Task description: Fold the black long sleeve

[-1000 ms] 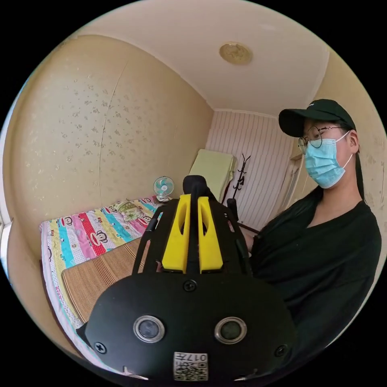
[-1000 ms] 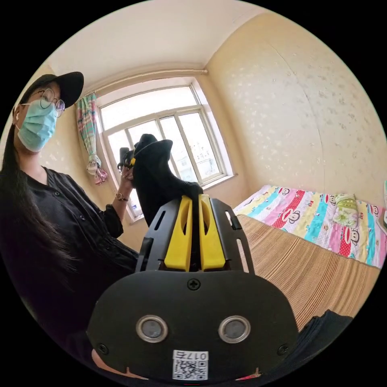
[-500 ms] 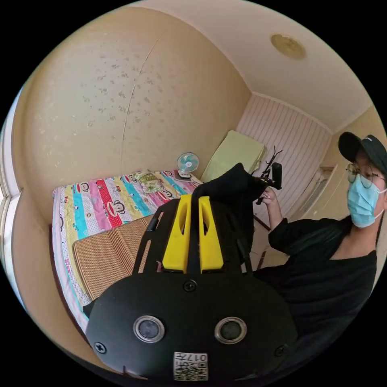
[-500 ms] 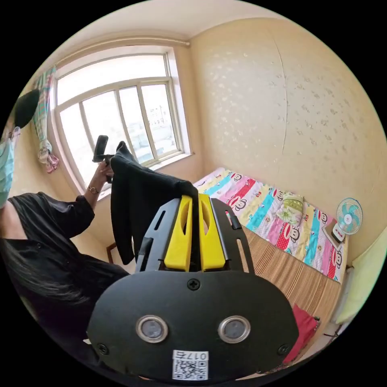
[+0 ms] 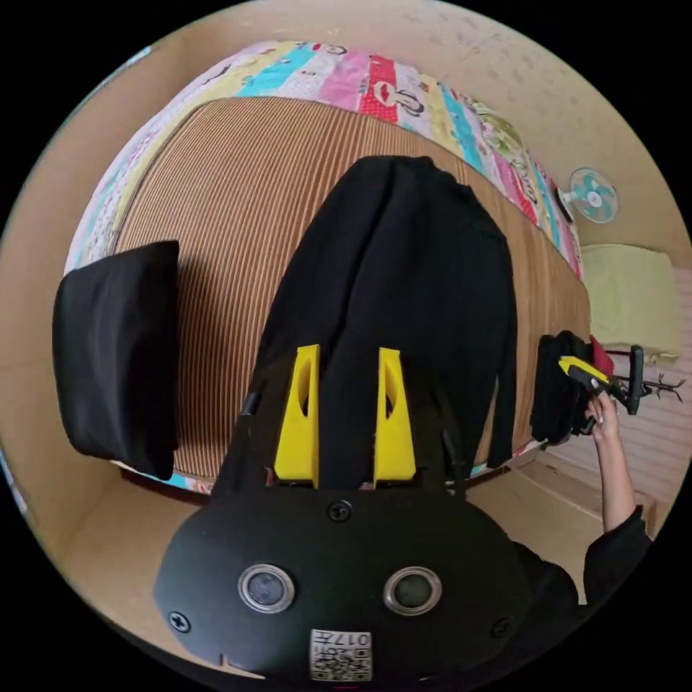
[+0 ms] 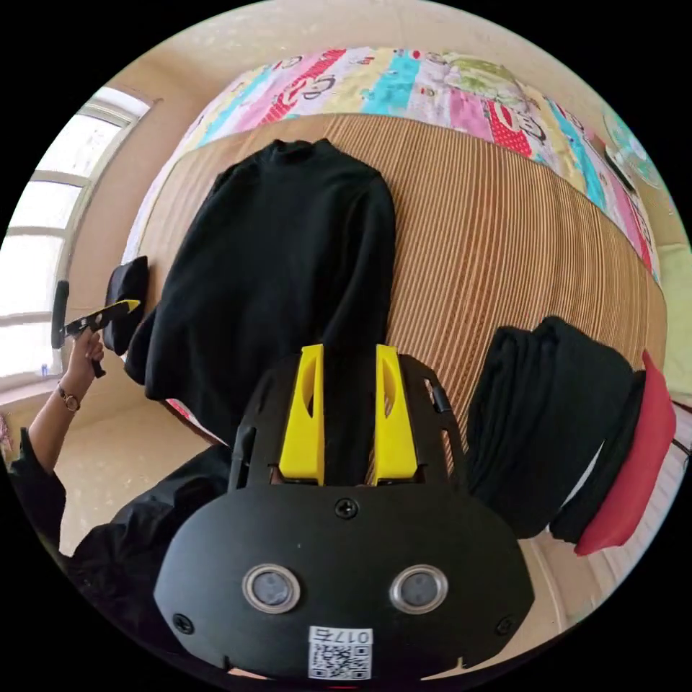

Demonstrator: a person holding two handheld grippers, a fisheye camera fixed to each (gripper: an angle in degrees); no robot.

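Note:
The black long sleeve (image 5: 404, 274) lies spread flat on the striped mat (image 5: 231, 216), its collar (image 6: 295, 150) toward the far side. My left gripper (image 5: 349, 353) hovers open over the garment's near edge, and black cloth shows through the gap between its yellow jaws. My right gripper (image 6: 349, 349) is open too, above the near end of one sleeve (image 6: 360, 288). In the left gripper view a hand holds the right gripper (image 5: 585, 370) off to the right. The left gripper (image 6: 108, 313) appears at the left of the right gripper view, also in a hand.
A folded black garment (image 5: 115, 353) lies at one near corner of the mat. A stack of black clothes (image 6: 548, 425) with a red piece (image 6: 627, 476) lies at the other. A colourful bedsheet (image 6: 404, 79) runs along the wall, with a small fan (image 5: 591, 194) beyond it.
Both grippers held the black garment up in the air with jaws shut on it. Now it lies spread on the mat, both views look down, and both pairs of jaws stand apart.

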